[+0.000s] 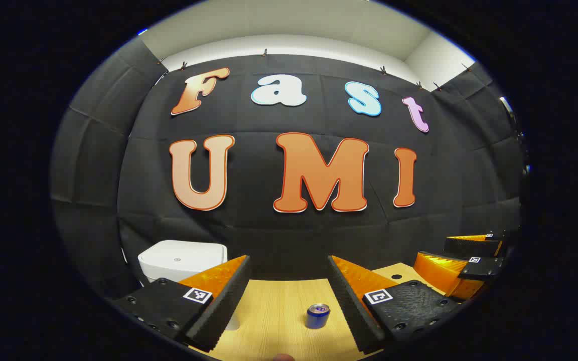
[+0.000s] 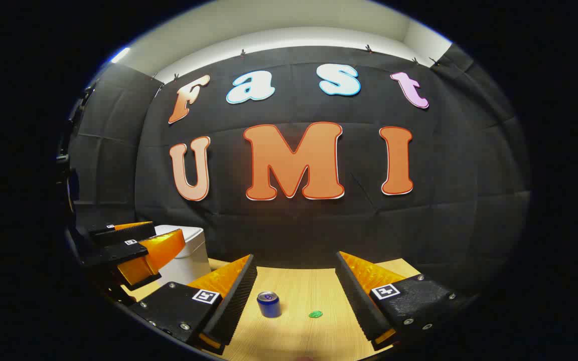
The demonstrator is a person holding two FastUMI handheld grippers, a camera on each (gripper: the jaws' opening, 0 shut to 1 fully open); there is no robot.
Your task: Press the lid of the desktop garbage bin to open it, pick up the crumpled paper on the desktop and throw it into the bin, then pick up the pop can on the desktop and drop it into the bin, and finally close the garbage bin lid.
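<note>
Both tongs, left [image 1: 289, 296] and right [image 2: 296, 296], gape empty. Bin [image 1: 182, 259] lid shut; I should press it squarely from above.

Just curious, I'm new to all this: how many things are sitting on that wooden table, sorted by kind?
White garbage bin, lid shut: 1
Blue pop can: 1
Small green disc: 1
Total: 3
</note>
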